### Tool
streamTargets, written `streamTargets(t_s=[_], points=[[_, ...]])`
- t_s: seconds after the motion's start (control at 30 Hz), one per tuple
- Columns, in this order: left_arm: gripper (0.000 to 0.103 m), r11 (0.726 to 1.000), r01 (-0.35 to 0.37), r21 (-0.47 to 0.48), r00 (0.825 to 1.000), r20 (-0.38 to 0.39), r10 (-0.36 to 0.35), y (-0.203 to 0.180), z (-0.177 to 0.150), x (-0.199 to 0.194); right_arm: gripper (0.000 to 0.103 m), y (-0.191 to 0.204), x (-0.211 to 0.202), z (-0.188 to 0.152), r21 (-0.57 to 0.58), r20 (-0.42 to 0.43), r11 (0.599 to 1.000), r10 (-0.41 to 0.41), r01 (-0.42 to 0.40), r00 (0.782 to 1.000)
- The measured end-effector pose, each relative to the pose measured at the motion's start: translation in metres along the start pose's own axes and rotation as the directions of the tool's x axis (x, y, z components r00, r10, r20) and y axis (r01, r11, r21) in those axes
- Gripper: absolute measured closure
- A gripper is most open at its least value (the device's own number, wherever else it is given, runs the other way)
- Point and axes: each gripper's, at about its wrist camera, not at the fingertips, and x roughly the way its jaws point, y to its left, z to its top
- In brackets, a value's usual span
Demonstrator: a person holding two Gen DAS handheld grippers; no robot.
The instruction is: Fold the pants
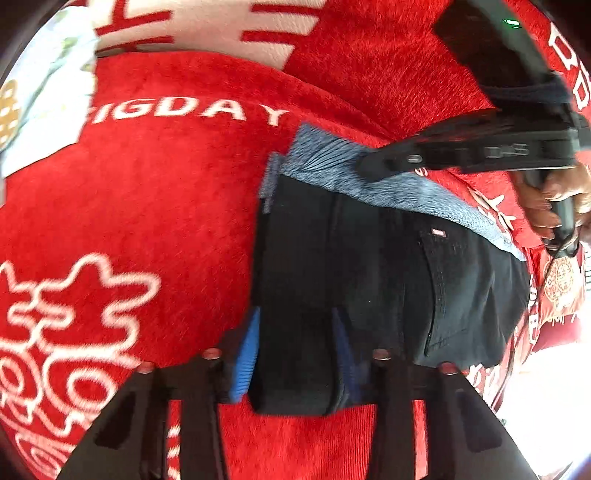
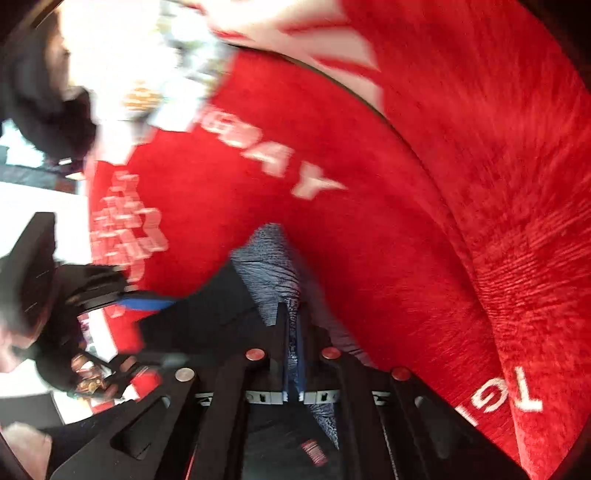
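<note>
Dark pants with a blue-grey fleece lining lie bunched on a red plush blanket. In the left wrist view my left gripper has its blue pads pressed on either side of a thick dark fold of the pants. My right gripper comes in from the right with its tips on the lining edge. In the right wrist view the right gripper is shut on a thin strip of that lining, and the left gripper shows at the left, holding the dark cloth.
The blanket carries white lettering and white outline patterns. A pale patterned cloth lies at the top left, and a red-and-white cushion sits behind. A person's hand grips the right tool's handle.
</note>
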Motion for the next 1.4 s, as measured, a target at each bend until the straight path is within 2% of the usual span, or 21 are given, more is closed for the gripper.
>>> streamTargets(t_s=[0.13,0.2,0.3,0.37,0.43,0.47,0.5,0.53,0.7,0.8,0.87,0.93,1.0,1.03,1.07,1.13,1.2,1.23,1.3,1.37,1.4], points=[[0.063,0.999,-0.035,0.001,0.999,-0.004,0.035,0.006,-0.014,-0.014,0.1,0.023,-0.004,0.004,-0.049,-0.01,0.998,0.045,-0.046,0.999],[0.063,0.992,-0.123,-0.003,0.992,0.0,0.123,0.007,-0.021,-0.013,0.1,0.012,0.014,0.009,-0.011,-0.026,1.0,-0.01,0.01,1.0],[0.051,0.986,-0.162,-0.044,0.987,0.006,0.162,0.01,-0.022,-0.016,0.098,-0.011,0.053,0.012,0.068,-0.076,0.993,-0.095,0.1,0.993],[0.051,0.985,-0.162,-0.061,0.986,0.031,0.164,0.011,-0.021,-0.025,0.093,-0.014,0.049,0.006,0.128,-0.022,0.987,-0.092,0.094,0.995],[0.051,0.985,-0.16,-0.06,0.985,0.05,0.163,0.003,-0.014,-0.031,0.074,-0.015,0.031,-0.008,0.179,0.042,0.979,-0.109,0.1,0.993],[0.046,0.986,-0.159,-0.055,0.985,0.055,0.162,-0.003,-0.011,-0.033,0.072,-0.015,0.022,-0.015,0.193,0.057,0.975,-0.125,0.112,0.99],[0.031,0.987,-0.154,-0.047,0.985,0.065,0.157,-0.011,-0.007,-0.034,0.072,-0.016,0.013,-0.024,0.211,0.069,0.969,-0.149,0.131,0.986],[0.027,0.988,-0.146,-0.041,0.985,0.088,0.149,-0.018,-0.003,-0.036,0.072,-0.022,-0.003,-0.04,0.254,0.09,0.956,-0.171,0.143,0.981],[0.027,0.992,-0.123,0.002,0.986,0.111,0.122,-0.066,0.027,-0.022,0.072,-0.046,-0.066,-0.127,0.469,0.207,0.882,-0.156,0.042,0.966],[0.027,0.995,-0.099,0.018,0.992,0.081,0.097,-0.101,0.035,0.002,0.072,-0.059,-0.103,-0.212,0.618,0.299,0.782,-0.144,-0.077,0.943],[0.027,0.991,-0.129,0.034,0.99,0.056,0.127,-0.121,0.036,0.02,0.072,-0.07,-0.118,-0.282,0.735,0.322,0.665,-0.164,-0.136,0.933],[0.027,0.973,-0.226,0.054,0.974,0.018,0.225,-0.134,0.033,0.05,0.07,-0.075,-0.12,-0.349,0.826,0.321,0.535,-0.191,-0.175,0.928],[0.018,0.968,-0.251,0.03,0.968,0.027,0.25,-0.136,0.029,0.064,0.07,-0.075,-0.117,-0.396,0.868,0.338,0.442,-0.192,-0.226,0.921],[0.017,0.968,-0.251,0.03,0.968,0.039,0.25,-0.139,0.029,0.065,0.07,-0.076,-0.114,-0.426,0.889,0.354,0.373,-0.19,-0.266,0.916],[0.017,0.962,-0.269,0.04,0.963,0.035,0.268,-0.141,0.029,0.066,0.069,-0.077,-0.111,-0.441,0.894,0.372,0.336,-0.185,-0.297,0.91],[0.017,0.962,-0.272,0.039,0.962,0.028,0.271,-0.142,0.03,0.067,0.068,-0.078,-0.103,-0.462,0.887,0.424,0.286,-0.188,-0.363,0.886],[0.017,0.961,-0.273,0.043,0.962,0.022,0.272,-0.142,0.032,0.068,0.068,-0.085,-0.098,-0.476,0.863,0.487,0.261,-0.206,-0.432,0.849],[0.017,0.959,-0.28,0.05,0.96,0.02,0.279,-0.144,0.032,0.069,0.068,-0.088,-0.095,-0.479,0.859,0.499,0.246,-0.214,-0.448,0.84],[0.017,0.954,-0.294,0.059,0.956,0.02,0.293,-0.146,0.033,0.072,0.068,-0.099,-0.085,-0.488,0.849,0.527,0.177,-0.226,-0.497,0.819],[0.017,0.952,-0.3,0.062,0.954,0.021,0.299,-0.147,0.034,0.072,0.068,-0.106,-0.078,-0.49,0.82,0.572,0.136,-0.236,-0.556,0.786],[0.017,0.951,-0.302,0.062,0.953,0.022,0.301,-0.149,0.034,0.073,0.077,-0.108,-0.079,-0.489,0.815,0.578,0.132,-0.242,-0.563,0.779]])
